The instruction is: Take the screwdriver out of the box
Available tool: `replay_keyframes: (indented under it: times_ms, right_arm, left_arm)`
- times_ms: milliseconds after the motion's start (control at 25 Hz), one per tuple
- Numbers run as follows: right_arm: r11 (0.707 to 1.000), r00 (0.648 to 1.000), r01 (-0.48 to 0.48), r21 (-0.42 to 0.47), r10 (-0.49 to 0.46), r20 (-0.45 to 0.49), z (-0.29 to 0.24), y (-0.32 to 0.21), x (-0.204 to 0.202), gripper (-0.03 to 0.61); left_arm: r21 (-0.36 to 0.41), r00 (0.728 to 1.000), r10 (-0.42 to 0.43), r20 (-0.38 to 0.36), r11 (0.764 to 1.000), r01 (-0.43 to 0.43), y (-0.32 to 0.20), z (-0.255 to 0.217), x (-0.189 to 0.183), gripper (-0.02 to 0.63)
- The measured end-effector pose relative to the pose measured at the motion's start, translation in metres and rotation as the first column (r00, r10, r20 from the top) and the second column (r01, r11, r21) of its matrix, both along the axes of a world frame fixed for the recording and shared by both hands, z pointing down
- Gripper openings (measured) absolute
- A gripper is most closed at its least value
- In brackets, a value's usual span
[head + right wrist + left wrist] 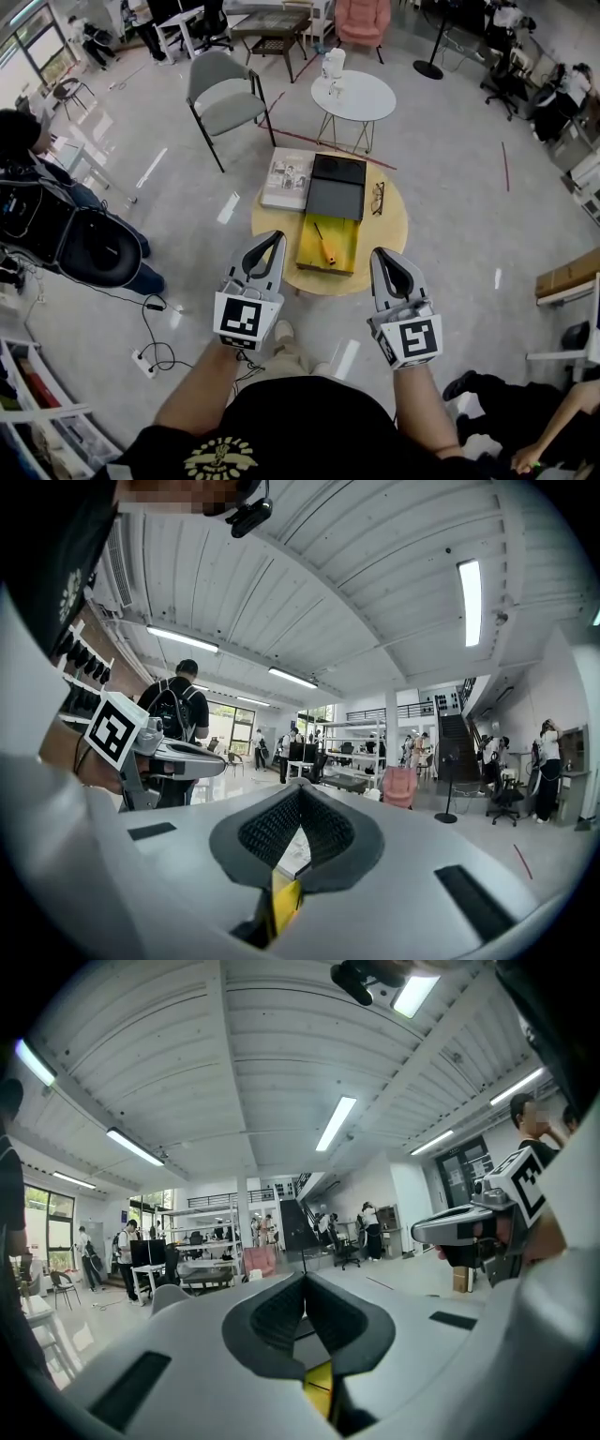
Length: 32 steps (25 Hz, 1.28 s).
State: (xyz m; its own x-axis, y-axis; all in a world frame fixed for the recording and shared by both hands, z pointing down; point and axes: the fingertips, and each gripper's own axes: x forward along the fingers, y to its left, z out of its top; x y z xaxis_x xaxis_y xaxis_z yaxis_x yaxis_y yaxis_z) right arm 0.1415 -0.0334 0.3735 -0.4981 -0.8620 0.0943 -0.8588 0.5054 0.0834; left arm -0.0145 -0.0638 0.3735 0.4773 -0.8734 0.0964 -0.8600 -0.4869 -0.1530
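One screwdriver (327,249) with an orange handle lies in the yellow bottom of the open box (307,255). The box's black lid (336,187) lies flat at the far end of the yellow part, touching it. The box sits in the middle of a round wooden counter (394,232). A book (289,178) lies just left of the lid, and a pair of glasses (377,198) lies just right of it. The left gripper (272,236) is by the near left edge of the counter, close to the box's left side. Its jaws are pressed together with nothing between them. The right gripper (384,253) is by the near right edge, close to the box's right side. Its jaws are closed and empty too. Farther back stand a small white table (361,96) and a grey chair (225,101).
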Motion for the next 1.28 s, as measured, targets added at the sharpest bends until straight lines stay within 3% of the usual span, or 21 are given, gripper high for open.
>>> replay_keyframes:
  times_ms: [1280]
  right_arm:
    - [0.994,0.993,-0.113,-0.003,0.112,-0.019,-0.006,-0.111,-0.040,0.014]
  left_arm:
    - [-0.006,0.991,0.135,0.006,0.991,-0.135,-0.129,0.000,-0.029,0.017]
